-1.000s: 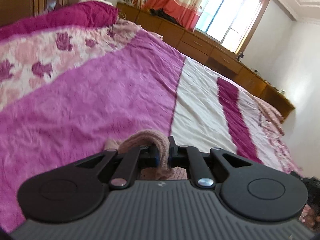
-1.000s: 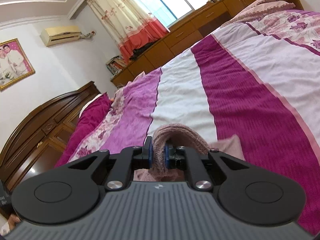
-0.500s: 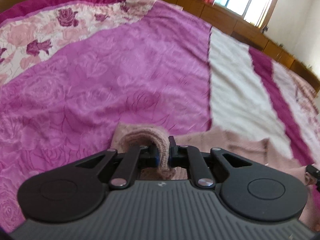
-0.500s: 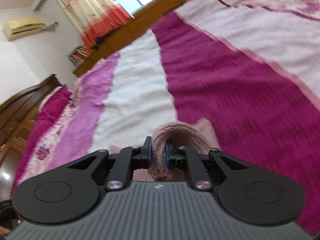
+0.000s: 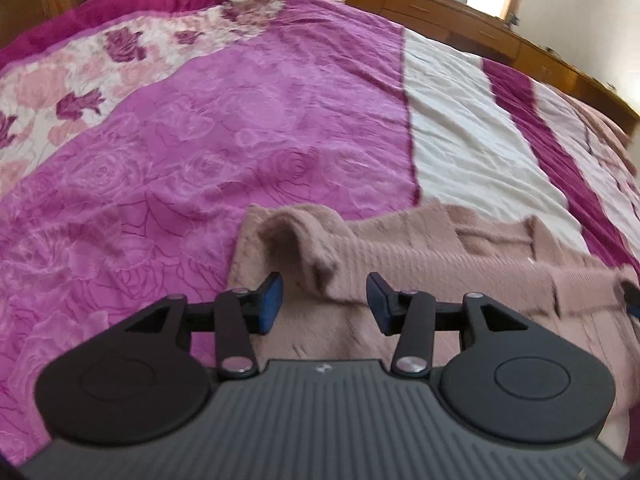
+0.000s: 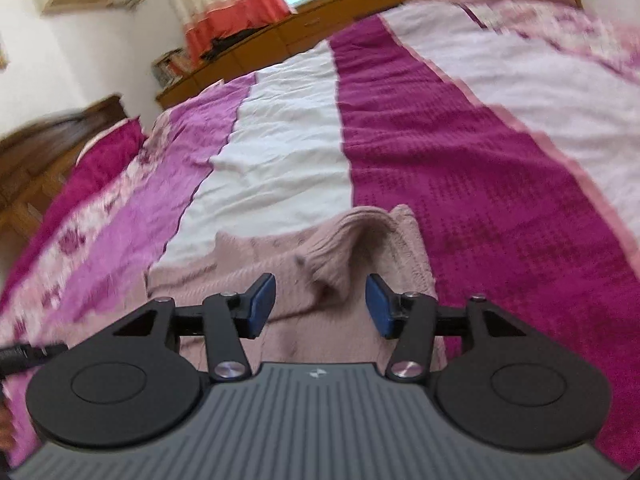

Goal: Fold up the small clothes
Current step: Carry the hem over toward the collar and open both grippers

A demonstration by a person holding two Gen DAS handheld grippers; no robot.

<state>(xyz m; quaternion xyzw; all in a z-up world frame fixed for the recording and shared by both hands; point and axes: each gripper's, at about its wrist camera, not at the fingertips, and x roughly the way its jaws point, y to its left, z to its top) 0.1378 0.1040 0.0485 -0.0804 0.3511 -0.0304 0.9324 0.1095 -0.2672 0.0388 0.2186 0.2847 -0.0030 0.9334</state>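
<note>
Sweater (image 5: 420, 256) — pink knit — lies on the bed (image 5: 240, 128), both near corners just let go. Left gripper (image 5: 322, 300) and right gripper (image 6: 320, 306): jaws just opened, partway, pinched ridges between them, untouched. One fold apparently laid; more likely left.

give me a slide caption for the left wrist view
Left gripper, jaws just opened, releases a raised fold of the pink knit garment onto the magenta bedspread.
</note>
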